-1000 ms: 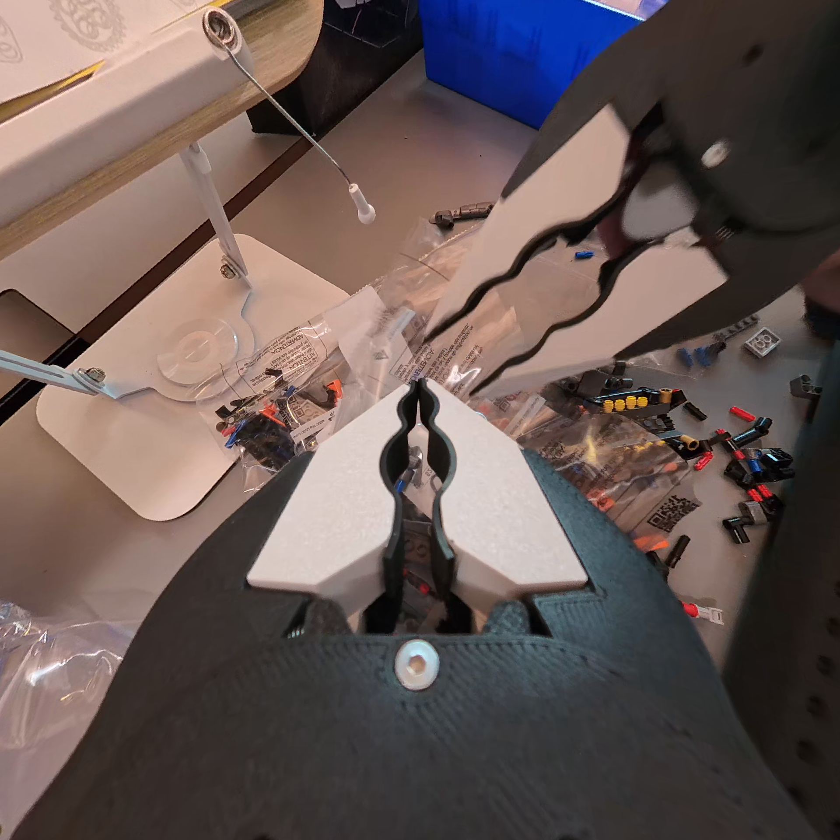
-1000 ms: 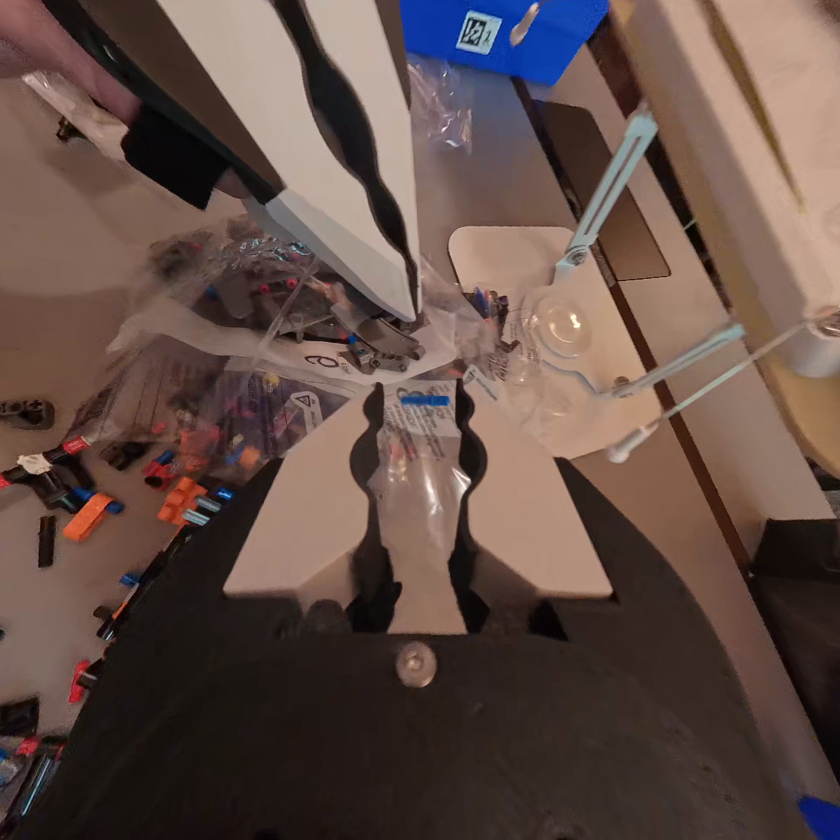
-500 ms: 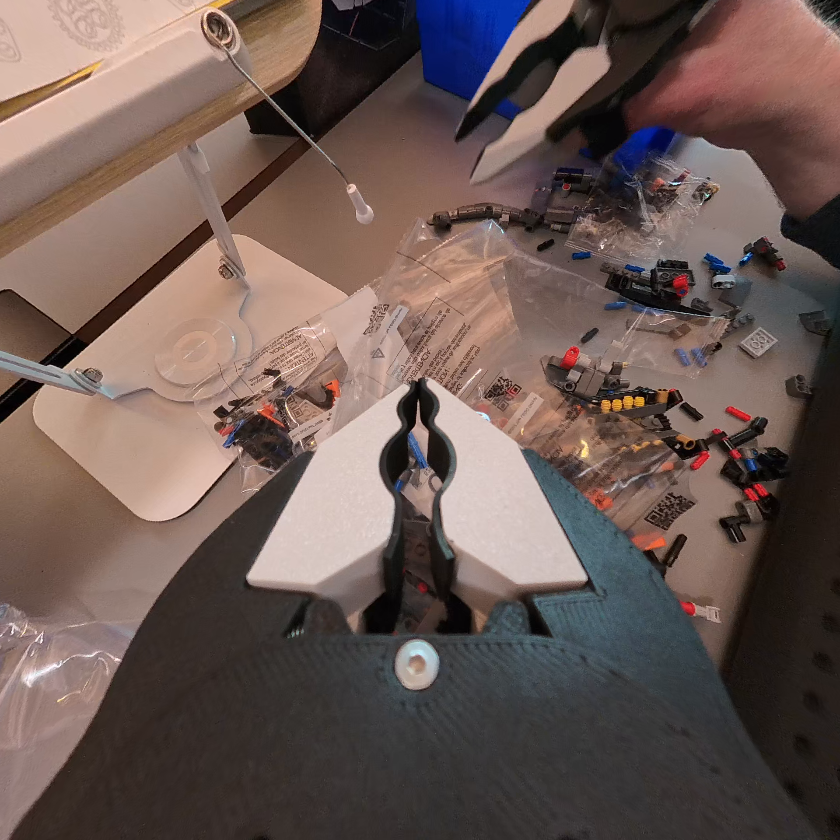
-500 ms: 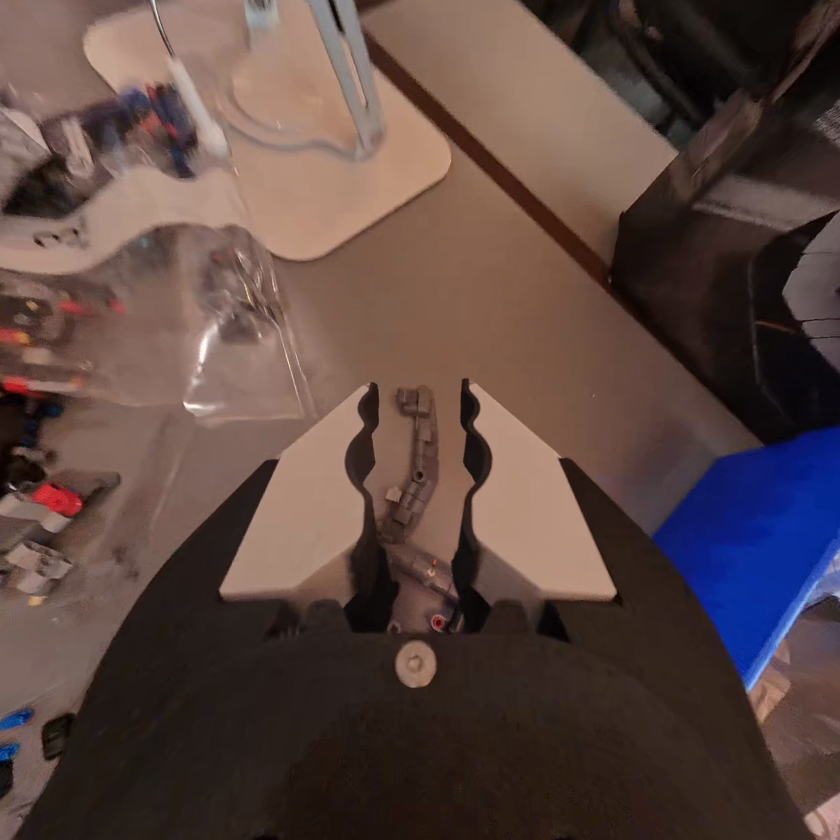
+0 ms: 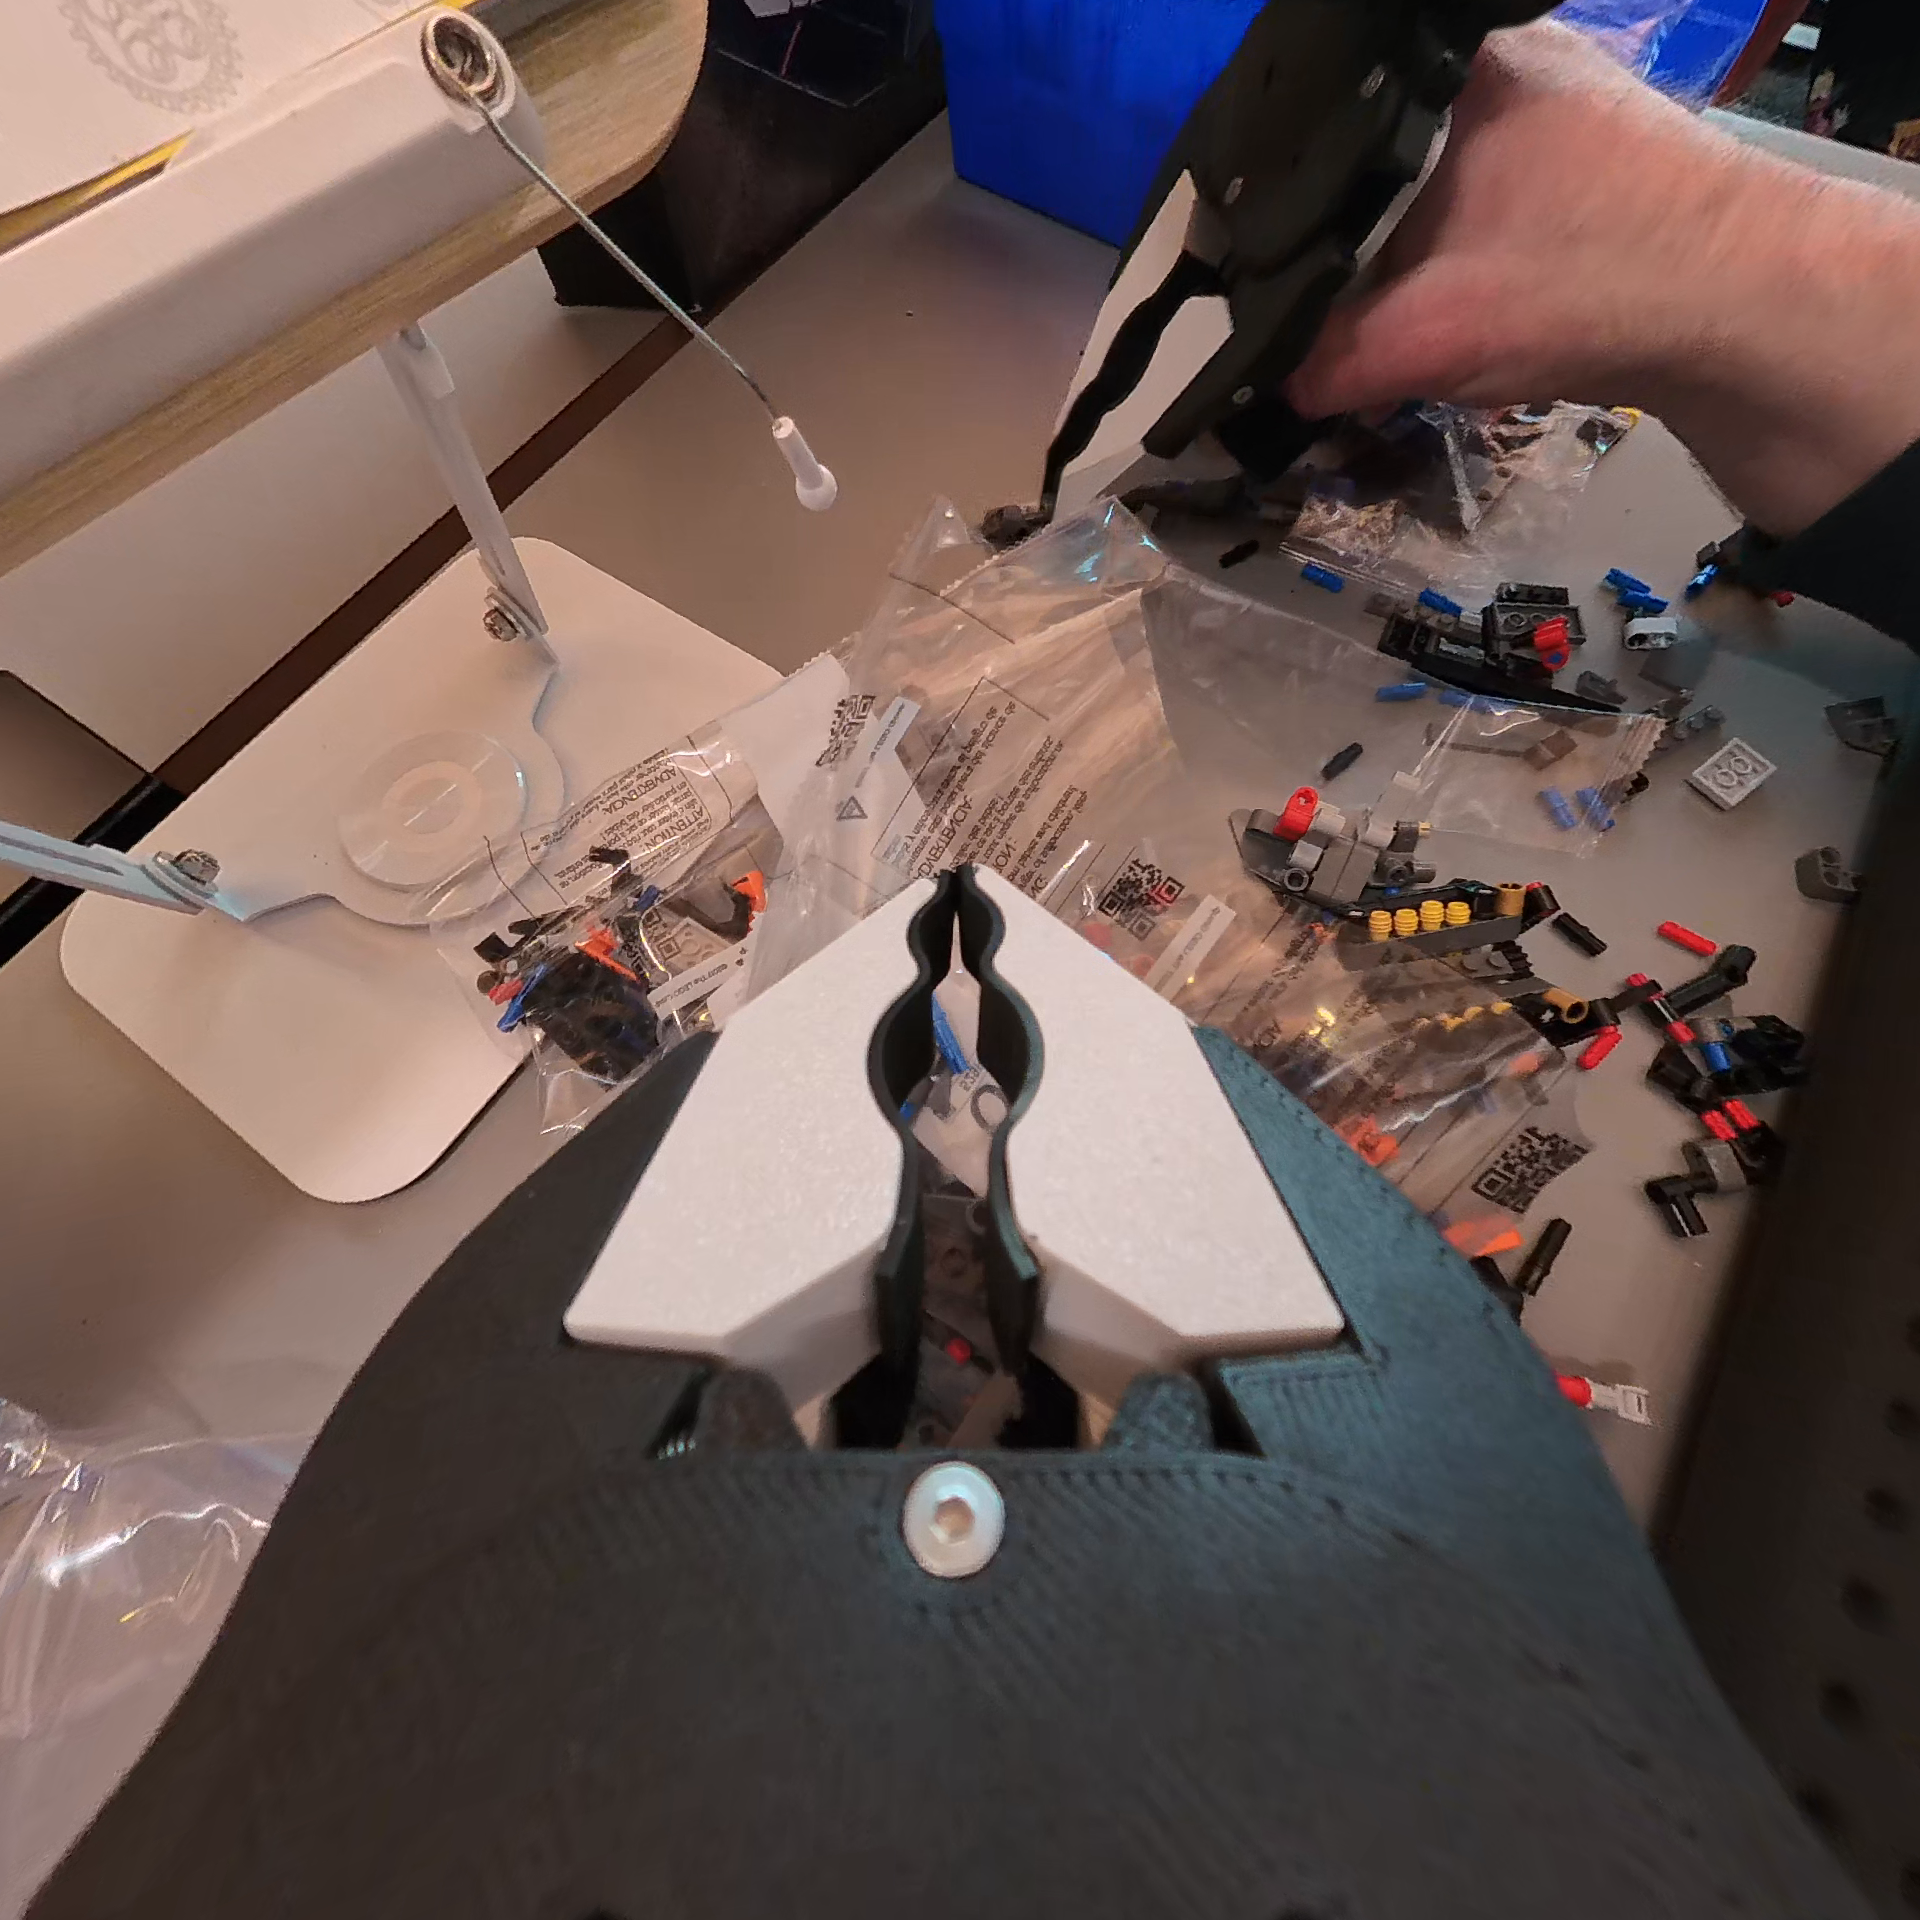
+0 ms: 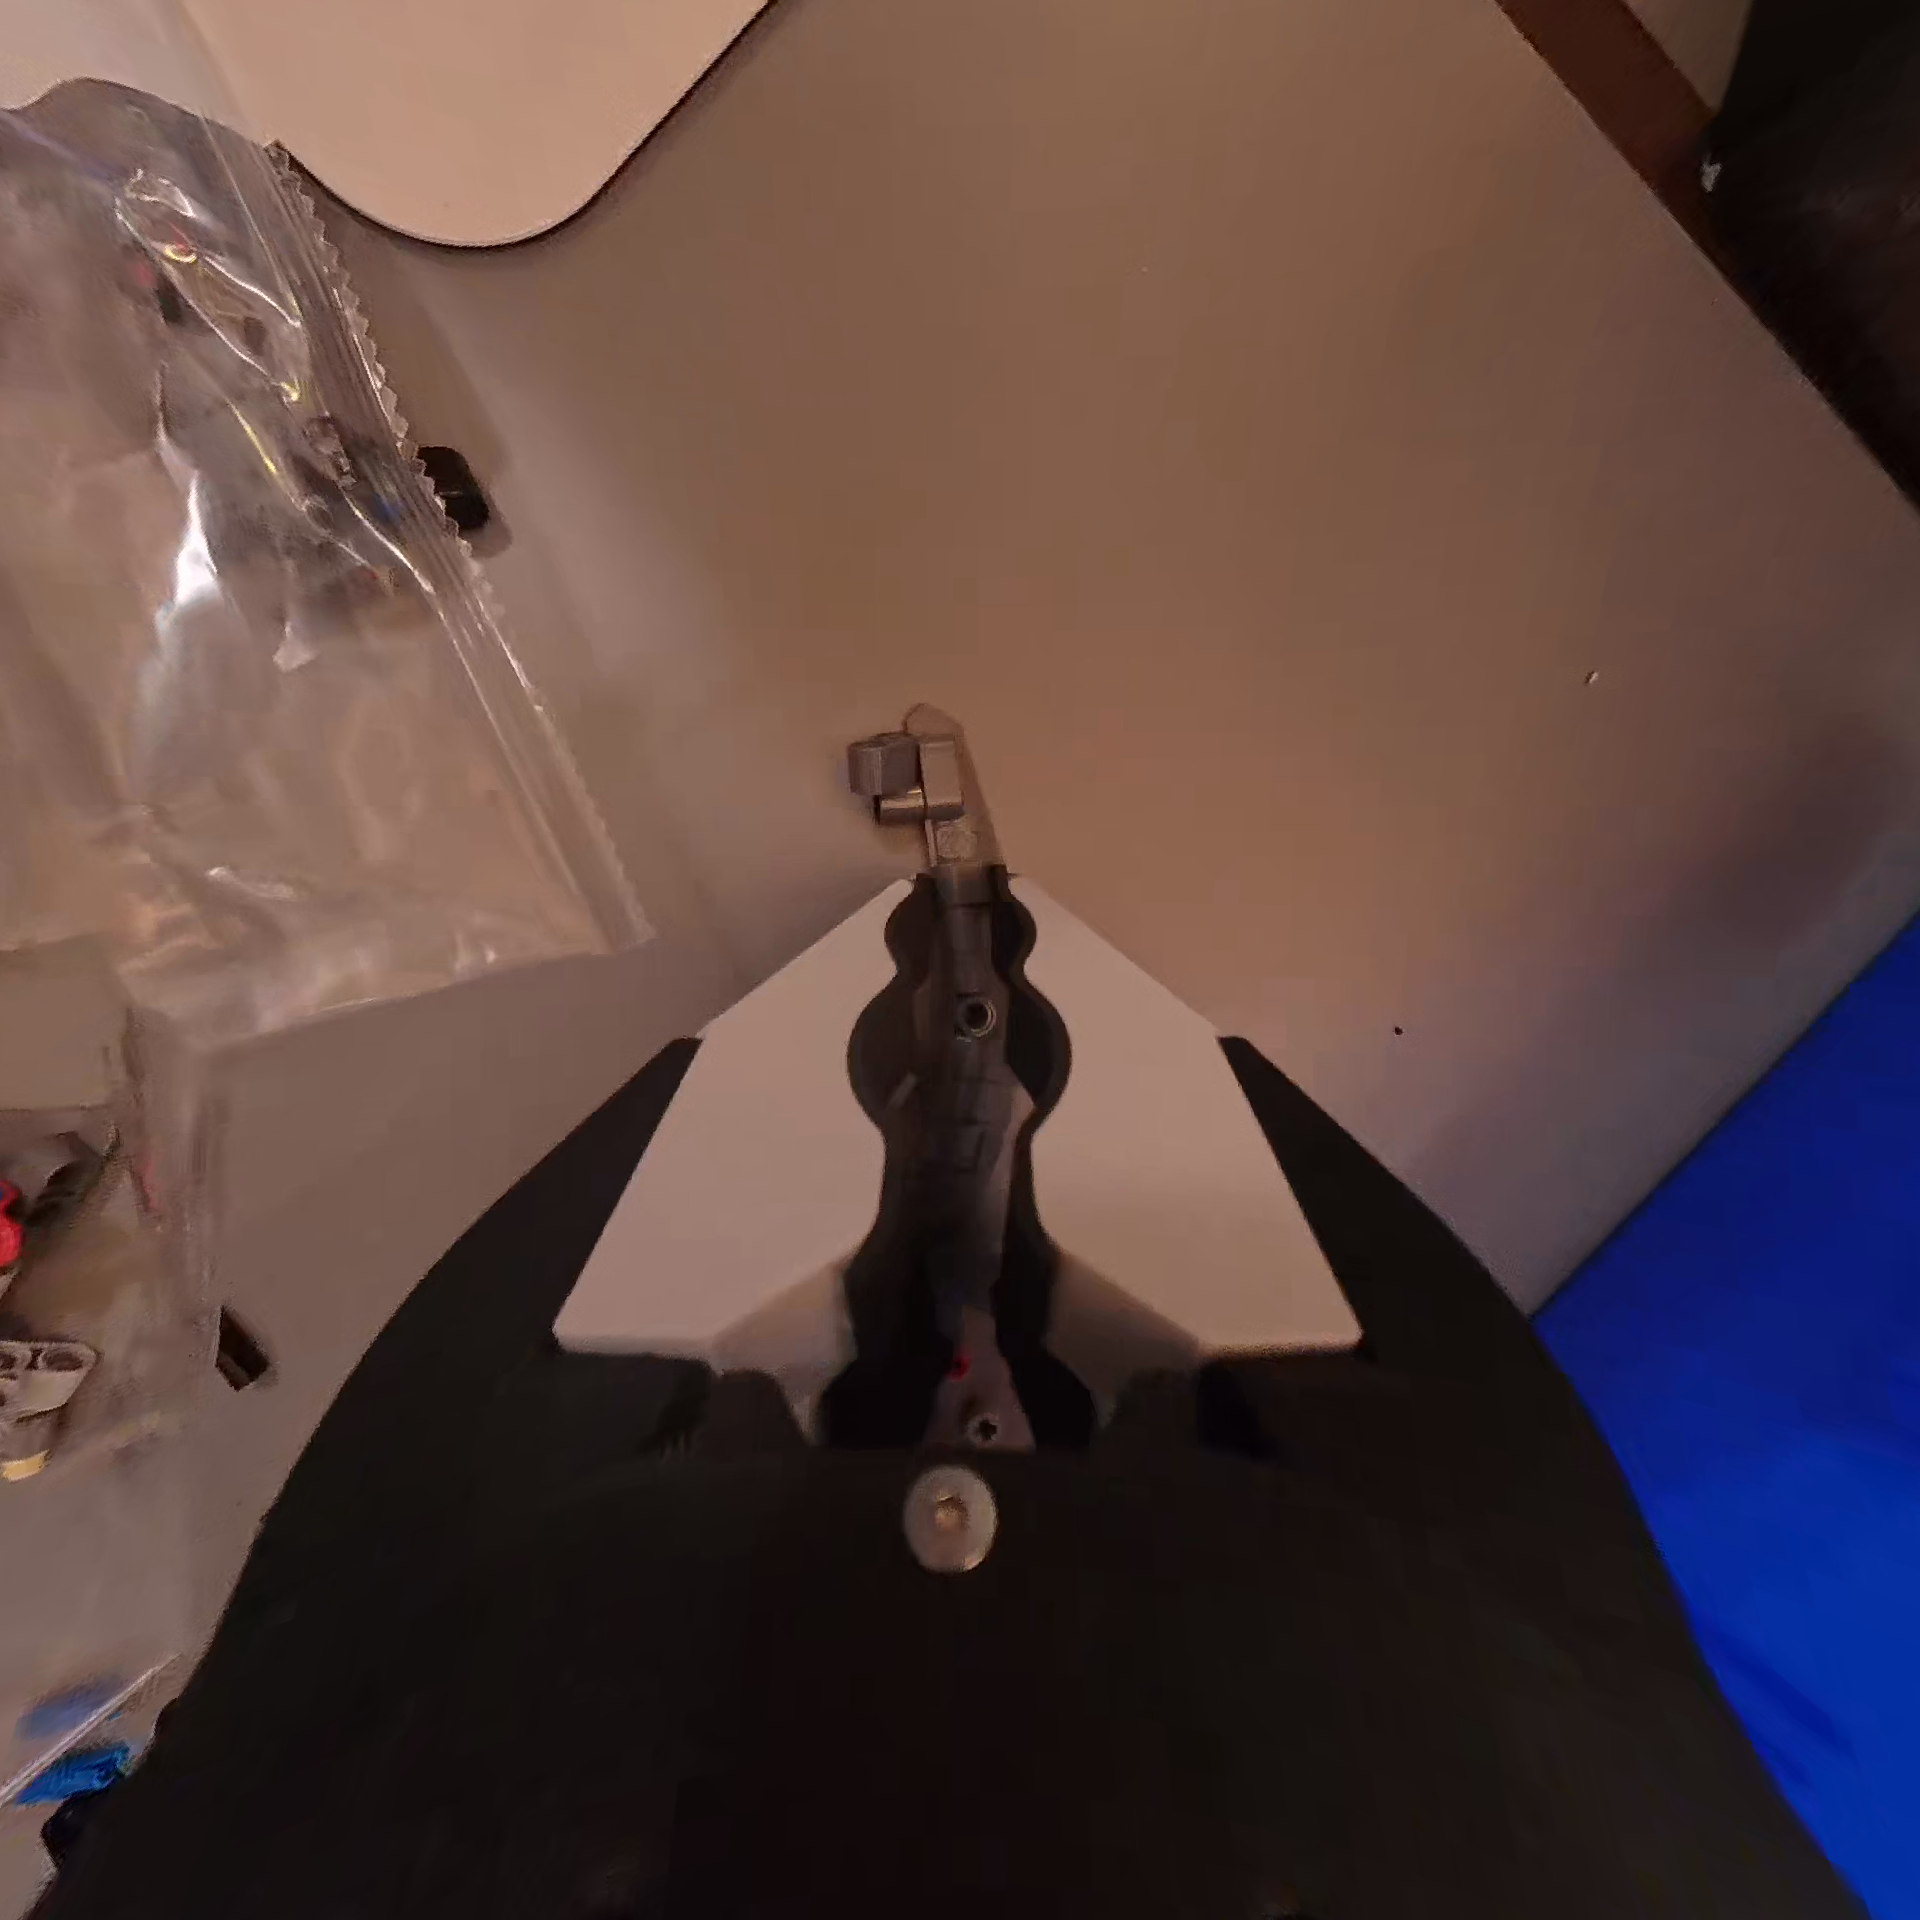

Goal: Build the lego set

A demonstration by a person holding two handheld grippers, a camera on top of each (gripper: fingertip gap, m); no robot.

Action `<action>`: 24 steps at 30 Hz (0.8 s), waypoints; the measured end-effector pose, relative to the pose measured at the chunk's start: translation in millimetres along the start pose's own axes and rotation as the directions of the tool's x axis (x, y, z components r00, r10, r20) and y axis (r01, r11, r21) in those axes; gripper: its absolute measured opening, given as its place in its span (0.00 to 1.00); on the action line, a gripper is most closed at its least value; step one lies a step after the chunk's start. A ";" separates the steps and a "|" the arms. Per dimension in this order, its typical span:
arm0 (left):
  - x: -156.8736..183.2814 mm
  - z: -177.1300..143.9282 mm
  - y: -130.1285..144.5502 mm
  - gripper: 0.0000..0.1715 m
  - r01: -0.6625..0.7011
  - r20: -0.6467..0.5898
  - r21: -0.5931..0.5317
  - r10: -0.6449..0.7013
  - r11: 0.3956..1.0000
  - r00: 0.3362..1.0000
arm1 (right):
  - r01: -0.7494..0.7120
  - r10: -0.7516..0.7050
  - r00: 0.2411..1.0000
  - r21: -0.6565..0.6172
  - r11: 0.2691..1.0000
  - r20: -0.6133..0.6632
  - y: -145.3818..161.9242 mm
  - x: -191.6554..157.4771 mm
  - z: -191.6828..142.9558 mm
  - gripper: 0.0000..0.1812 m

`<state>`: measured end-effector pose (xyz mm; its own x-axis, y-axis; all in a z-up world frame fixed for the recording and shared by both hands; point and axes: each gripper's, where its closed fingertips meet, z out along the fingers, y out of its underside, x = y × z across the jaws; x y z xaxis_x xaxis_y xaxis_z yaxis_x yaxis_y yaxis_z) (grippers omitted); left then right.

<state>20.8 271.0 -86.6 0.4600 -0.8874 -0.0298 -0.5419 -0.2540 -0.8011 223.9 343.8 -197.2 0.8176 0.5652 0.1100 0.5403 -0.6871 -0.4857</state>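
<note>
My left gripper (image 5: 957, 885) is shut and empty, hovering over clear plastic bags of Lego parts (image 5: 997, 748). My right gripper (image 6: 961, 881) is shut on a long grey linked Lego assembly (image 6: 914, 781) that lies on the table, and the assembly's end sticks out past the fingertips. In the left wrist view the right gripper (image 5: 1055, 488), held by a hand (image 5: 1558, 239), points down at the far end of that grey assembly (image 5: 1013, 516). A small grey build with a red part (image 5: 1340, 852) and a black build (image 5: 1475, 644) lie among loose pieces on the right.
A white stand base (image 5: 260, 1018) with thin metal arms sits to the left. A blue bin (image 5: 1039, 125) stands at the back and also shows in the right wrist view (image 6: 1766, 1351). A clear bag (image 6: 260, 623) lies left of the right gripper. Loose red, blue and black pins (image 5: 1704, 1039) lie scattered. The grippers' ends are close to 25 cm from one another.
The right gripper swung away from the bags to the far side of the table, came down over the grey assembly and closed on it. The left gripper stayed put.
</note>
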 end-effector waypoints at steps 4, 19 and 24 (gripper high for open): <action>0.1 0.1 0.1 0.00 -0.003 -0.001 0.003 0.003 1.000 1.000 | 0.008 -0.009 0.999 0.043 0.999 0.034 -6.0 -6.1 -11.2 0.04; 25.3 1.0 -33.3 0.11 -0.100 -0.033 0.173 0.107 0.980 0.994 | 0.454 -0.468 0.872 0.599 0.660 -0.146 -87.3 -104.5 -132.3 0.04; 42.5 3.1 -44.6 0.14 -0.083 -0.098 0.236 0.109 0.968 0.989 | 0.648 -0.570 0.749 0.556 0.521 -0.338 -97.6 -147.5 -140.1 0.04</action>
<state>66.7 245.8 -54.0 0.3269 -0.9433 -0.0576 -0.3965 -0.0816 -0.9144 78.5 263.5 -44.6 0.3713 0.6609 0.6522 0.7006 0.2615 -0.6639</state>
